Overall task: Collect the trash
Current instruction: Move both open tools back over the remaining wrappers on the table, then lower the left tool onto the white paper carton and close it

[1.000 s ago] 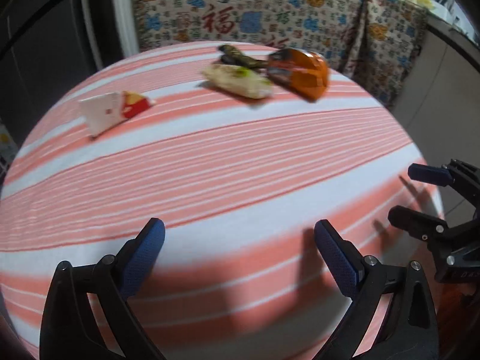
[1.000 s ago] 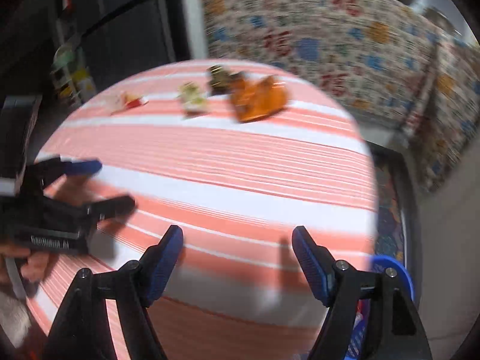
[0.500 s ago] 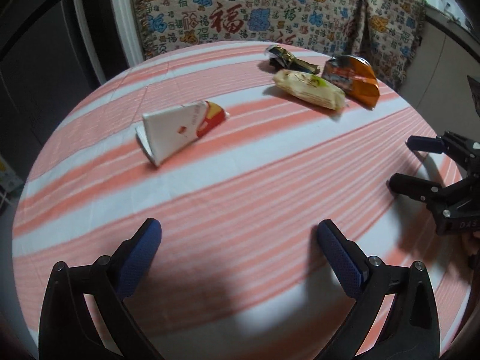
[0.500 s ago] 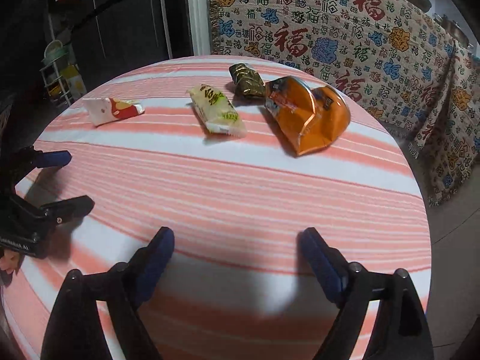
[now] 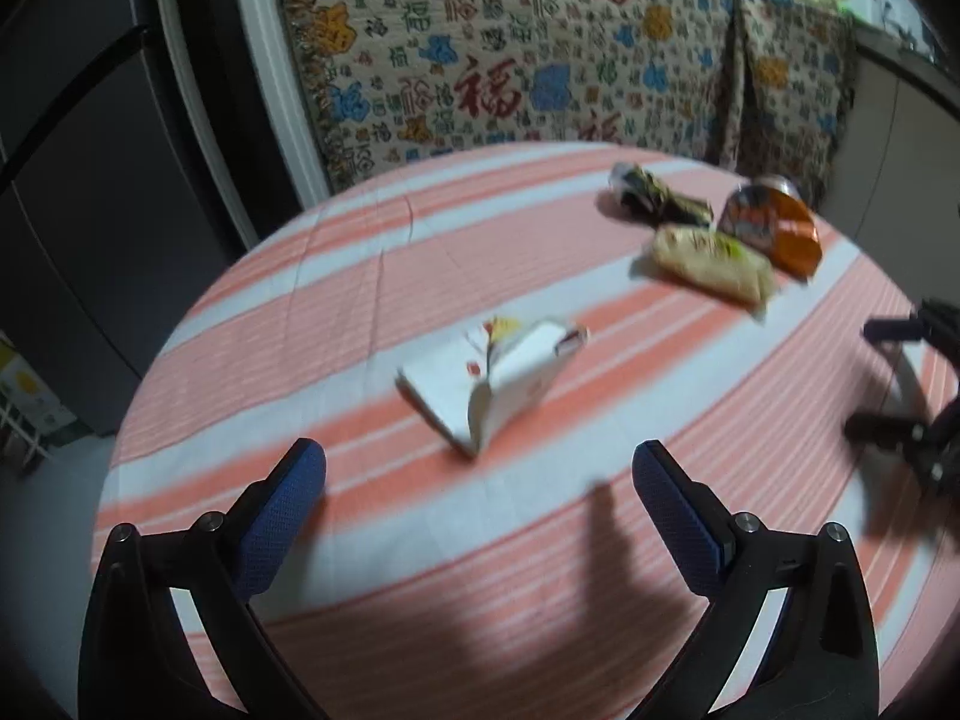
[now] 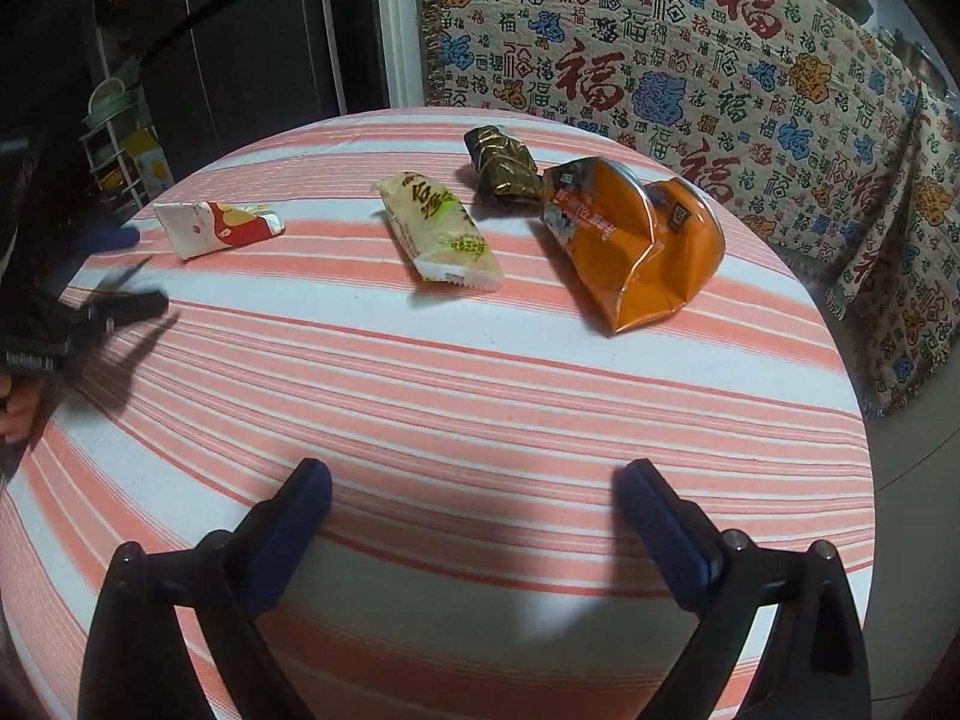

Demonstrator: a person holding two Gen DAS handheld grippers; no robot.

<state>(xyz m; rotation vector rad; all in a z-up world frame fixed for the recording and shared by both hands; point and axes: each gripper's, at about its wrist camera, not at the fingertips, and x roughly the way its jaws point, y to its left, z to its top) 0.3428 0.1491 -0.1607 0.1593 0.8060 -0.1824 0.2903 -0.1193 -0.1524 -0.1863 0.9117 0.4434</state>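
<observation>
Several pieces of trash lie on the round table with an orange-and-white striped cloth [image 6: 480,372]. A white and red wrapper [image 5: 492,378] lies just ahead of my open, empty left gripper [image 5: 480,480]; it also shows in the right wrist view [image 6: 216,227]. A pale yellow snack pack [image 6: 441,231], a dark gold crumpled wrapper [image 6: 501,165] and an orange crushed bag [image 6: 636,240] lie at the far side. My right gripper [image 6: 474,492] is open and empty above the near part of the table, well short of them. The left gripper also shows at the left edge of the right wrist view [image 6: 120,270].
A patterned throw with red characters [image 6: 690,72] covers furniture behind the table. A dark cabinet [image 6: 240,48] and a small shelf rack [image 6: 120,144] stand at the back left. The table edge drops off to the right [image 6: 852,420].
My left gripper has moved toward the white and red wrapper, which now lies close in front of its fingers. My right gripper has moved slightly closer to the far trash. Both stay open.
</observation>
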